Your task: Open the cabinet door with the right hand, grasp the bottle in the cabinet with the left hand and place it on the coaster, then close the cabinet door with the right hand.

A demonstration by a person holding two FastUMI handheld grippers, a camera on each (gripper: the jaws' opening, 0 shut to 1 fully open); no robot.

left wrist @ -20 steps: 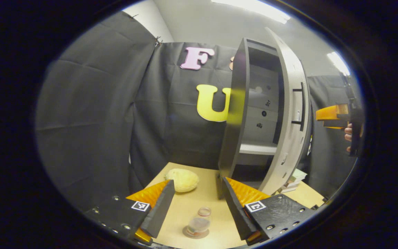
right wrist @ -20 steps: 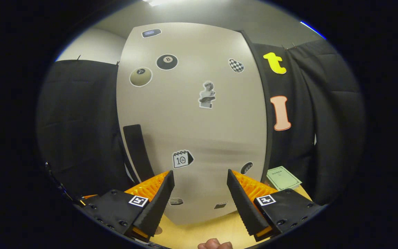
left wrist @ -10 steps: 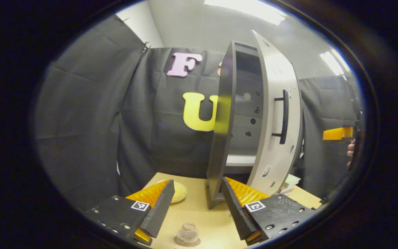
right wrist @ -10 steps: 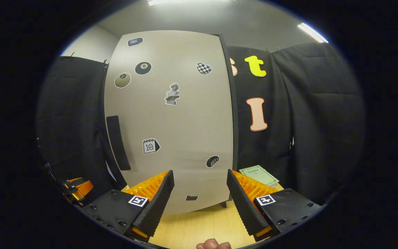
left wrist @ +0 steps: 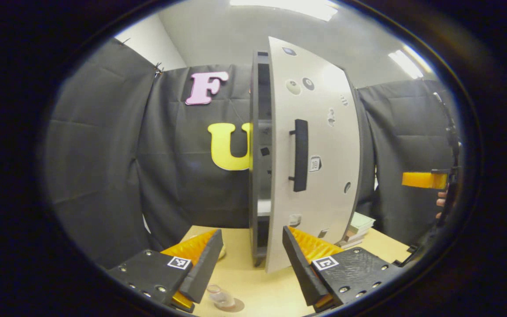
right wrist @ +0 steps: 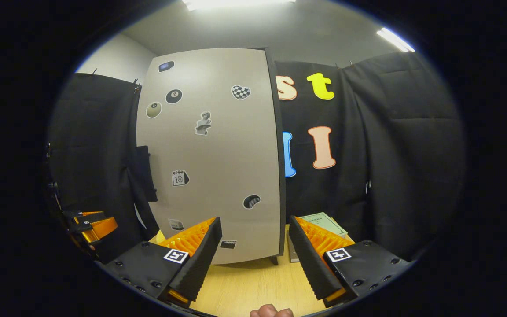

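The grey cabinet door with its dark handle stands almost shut, with a narrow gap along its left edge showing the cabinet inside. A small clear bottle stands on a round brown coaster on the table, low between the open fingers of my left gripper. My right gripper is open and empty, facing the stickered door from a short way off. It also shows far right in the left gripper view as the right gripper with a hand on it.
The cabinet stands on a light wooden table. A stack of books lies right of the cabinet. A pale yellow lump peeks out behind my left finger. The left gripper shows at the far left of the right gripper view.
The door has swung from wide open to nearly shut. My right gripper has drawn back from the door. The left view has swung right, and the bottle has slid toward the lower left.
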